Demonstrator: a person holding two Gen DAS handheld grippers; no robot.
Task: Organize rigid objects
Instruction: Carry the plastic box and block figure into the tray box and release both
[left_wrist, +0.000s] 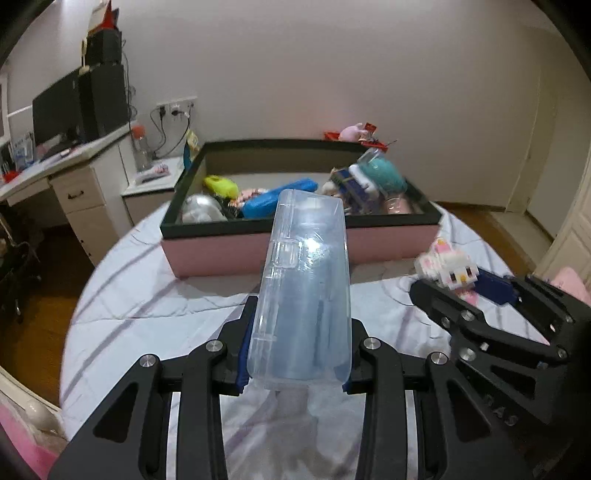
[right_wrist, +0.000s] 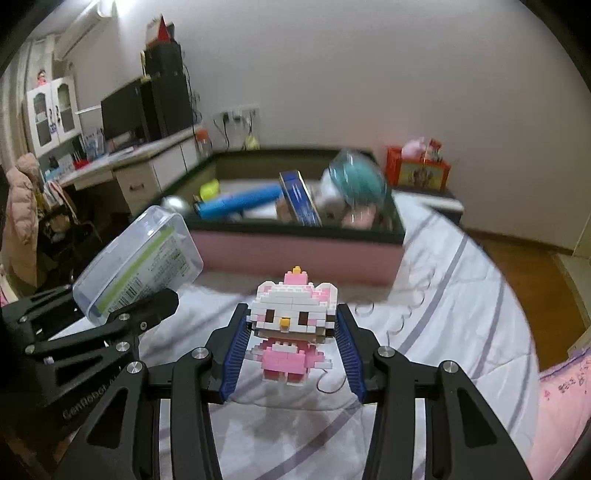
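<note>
Gripping a clear plastic case (left_wrist: 301, 291) between the closed-in pads of the left gripper (left_wrist: 295, 350) and clamping a pink-and-white brick cat figure (right_wrist: 291, 325) in the right gripper (right_wrist: 291, 332), both hovering above the striped bedsheet (right_wrist: 443, 295) just short of the pink storage box (left_wrist: 388, 242) holding assorted items.

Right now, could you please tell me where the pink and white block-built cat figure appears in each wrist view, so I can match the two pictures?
Left wrist view: the cat figure sits at the right edge, held above the bed by the right hand-held gripper.
Right wrist view: it is in the centre foreground, clamped between the blue pads.
Shared landmark: the pink box with a dark rim, behind the figure in both.
</note>
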